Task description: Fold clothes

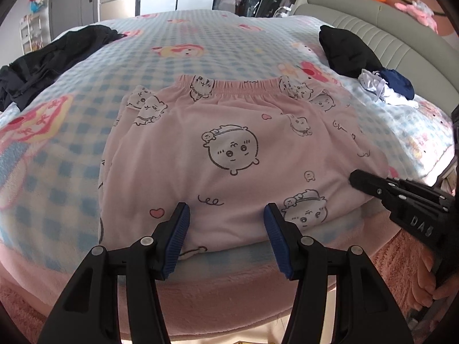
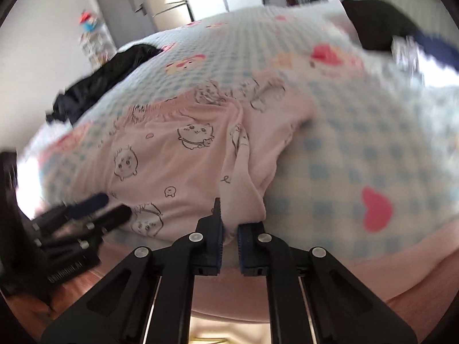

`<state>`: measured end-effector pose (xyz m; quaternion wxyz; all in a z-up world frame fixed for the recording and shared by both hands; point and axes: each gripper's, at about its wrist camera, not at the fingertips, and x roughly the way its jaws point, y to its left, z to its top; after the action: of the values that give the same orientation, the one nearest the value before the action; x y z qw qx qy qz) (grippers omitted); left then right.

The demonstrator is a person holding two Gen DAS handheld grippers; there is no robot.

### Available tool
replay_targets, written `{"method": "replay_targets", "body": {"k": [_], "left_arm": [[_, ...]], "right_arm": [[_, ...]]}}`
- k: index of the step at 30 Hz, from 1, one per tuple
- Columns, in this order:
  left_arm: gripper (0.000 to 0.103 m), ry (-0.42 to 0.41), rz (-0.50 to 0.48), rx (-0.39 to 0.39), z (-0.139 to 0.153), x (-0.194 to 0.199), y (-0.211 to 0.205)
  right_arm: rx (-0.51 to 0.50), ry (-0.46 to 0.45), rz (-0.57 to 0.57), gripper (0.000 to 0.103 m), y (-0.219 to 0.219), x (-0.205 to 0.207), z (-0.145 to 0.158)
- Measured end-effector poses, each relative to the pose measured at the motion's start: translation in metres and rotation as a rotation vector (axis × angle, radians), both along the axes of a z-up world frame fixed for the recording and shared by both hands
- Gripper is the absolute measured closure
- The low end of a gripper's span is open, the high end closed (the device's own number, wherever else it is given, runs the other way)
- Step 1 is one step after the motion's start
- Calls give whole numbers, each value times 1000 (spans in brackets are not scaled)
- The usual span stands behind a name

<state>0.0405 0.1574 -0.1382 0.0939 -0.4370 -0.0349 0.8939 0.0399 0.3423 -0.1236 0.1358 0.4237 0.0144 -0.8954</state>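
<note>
Pink pyjama pants (image 1: 229, 149) printed with cartoon faces lie folded on the checked bedspread (image 1: 86, 132), waistband at the far side. My left gripper (image 1: 226, 226) is open at their near edge, the blue pads (image 1: 179, 238) either side of the fabric without pinching it. My right gripper (image 1: 355, 176) reaches in from the right onto the pants' right edge. In the blurred right wrist view the right gripper (image 2: 230, 229) is nearly closed, with a fold of the pants (image 2: 178, 157) running down between its pads. The left gripper (image 2: 106, 206) shows at the left there.
A crumpled black garment (image 1: 43, 63) lies at the bed's far left. A black folded pile (image 1: 347, 51) with navy and white clothes (image 1: 398, 84) sits by the grey headboard (image 1: 387, 28). A pink fluffy blanket edge (image 1: 229, 295) hangs over the near side.
</note>
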Motion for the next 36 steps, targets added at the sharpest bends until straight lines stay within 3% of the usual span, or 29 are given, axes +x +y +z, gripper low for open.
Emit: {"method": "replay_targets", "body": {"k": [9,13,18,22,25,28,30,35,36], "left_arm": [[46,-22,-27,-7,-2,-2,-6],[51,-43,-41,7,-6,-3,-12],[51,-45,-49,39,-6,1,-20],[52,-36,-14,153,1,5,-33],[49,3,16,198,12,11,-35],[48,55,-39,117,21,11,-9],[48,48,-71,86,20,3,9],[49,19,-78,-45,5,-11,32],[49,14,-72,-27,4,-11,27]], "right_arm": [[324,203,120,97,-23,7,12],[313,120,86,97,-16,-2,-6],[71,-17,-37,95,23,-7,-12],[-63,-40,-109,85,52,-12,-6],[-117,6,-226,79,75,-5,6],[-136,79,-251,76,77,2,21],[-122,95,-171,72,58,2,26],[77,59,30,69,-10,-5,-3],[120,51,70,72,-24,-7,-9]]}}
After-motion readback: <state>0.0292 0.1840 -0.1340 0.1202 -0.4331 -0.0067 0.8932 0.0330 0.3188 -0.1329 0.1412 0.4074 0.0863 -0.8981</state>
